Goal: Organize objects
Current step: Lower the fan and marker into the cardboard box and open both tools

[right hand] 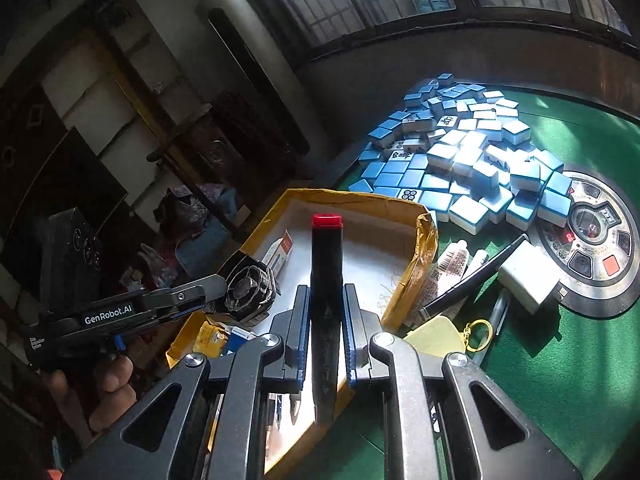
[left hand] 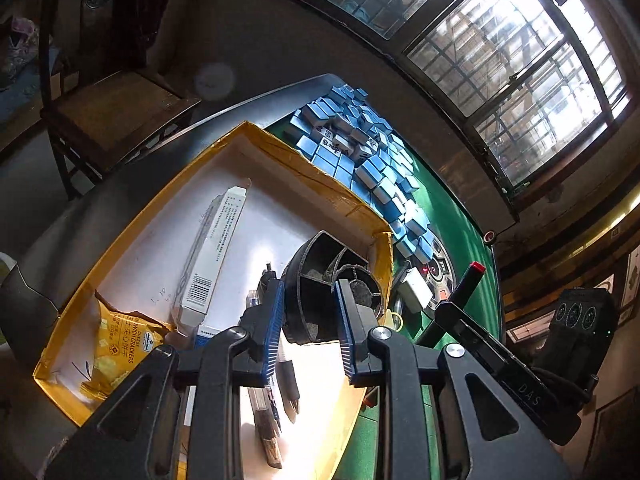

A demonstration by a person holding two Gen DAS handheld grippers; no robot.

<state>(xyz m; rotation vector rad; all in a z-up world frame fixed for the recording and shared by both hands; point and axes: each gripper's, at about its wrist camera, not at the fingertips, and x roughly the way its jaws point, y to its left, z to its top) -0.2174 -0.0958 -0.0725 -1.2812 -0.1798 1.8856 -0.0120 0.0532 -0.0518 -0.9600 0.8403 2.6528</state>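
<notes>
Between the left tongs (left hand: pixel 310 324), pinched by its rim above the yellow box (left hand: pixel 256 136), sits a black round fan (left hand: pixel 332 284): light, stiff, ribs fragile. Rightward, the right tongs (right hand: pixel 326 334) clamp a smooth, slippery black marker (right hand: pixel 327 280) mid-barrel. Beyond it, mahjong tiles (right hand: pixel 472 160), a charger (right hand: pixel 528 276) and pens crowd the green counter (right hand: pixel 560 360).

Pens (left hand: pixel 280 392) in box (left hand: pixel 132 208) partly behind left tool; cracker packet (left hand: pixel 116 356) half hidden; tile (right hand: pixel 448 120) markings illegible.
</notes>
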